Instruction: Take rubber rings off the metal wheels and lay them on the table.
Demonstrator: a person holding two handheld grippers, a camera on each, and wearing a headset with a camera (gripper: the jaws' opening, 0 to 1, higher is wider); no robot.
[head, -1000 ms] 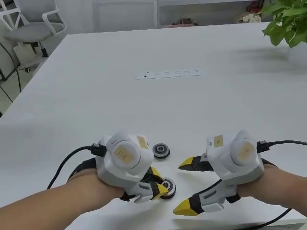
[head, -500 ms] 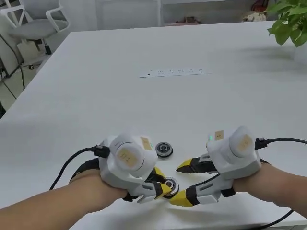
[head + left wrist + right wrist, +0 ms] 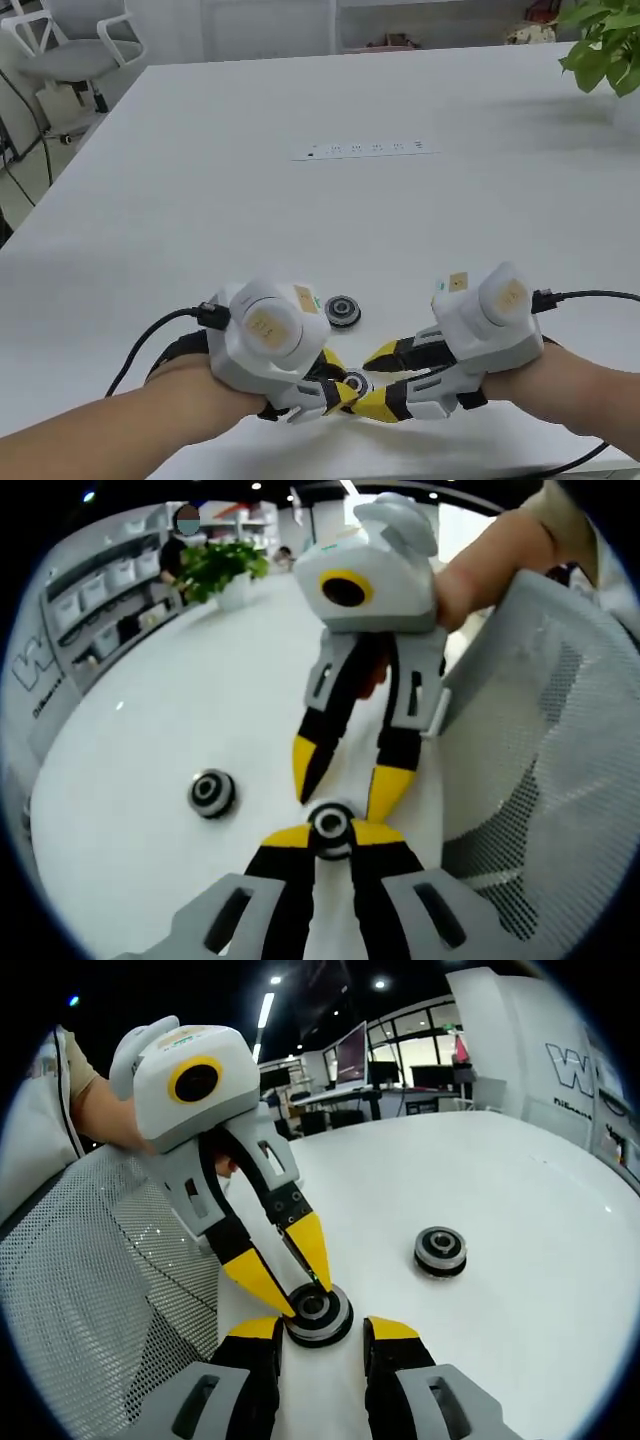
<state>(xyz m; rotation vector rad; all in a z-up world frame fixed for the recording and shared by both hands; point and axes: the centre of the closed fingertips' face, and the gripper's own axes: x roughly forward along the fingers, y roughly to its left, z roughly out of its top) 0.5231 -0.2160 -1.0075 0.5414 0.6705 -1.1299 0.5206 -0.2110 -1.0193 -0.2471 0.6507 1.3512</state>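
The left gripper (image 3: pixel 335 378) and right gripper (image 3: pixel 368 379) are white, jaws black tipped yellow; the metal wheel (image 3: pixel 318 1312) and second wheel (image 3: pixel 440 1250), at its 2 o'clock, are silver ringed black.

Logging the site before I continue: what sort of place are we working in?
Probably an open office or lab: a white worktable with a built-in socket strip, an office chair beyond it, and shelves of bins along a wall.

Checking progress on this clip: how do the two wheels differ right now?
The near wheel is clamped in the left gripper's fingers, with the right gripper's open fingers flanking it; the far wheel lies free on the table. The near wheel sits by the table's front edge; the far wheel lies farther in. Both look alike and have their dark rubber rings on.
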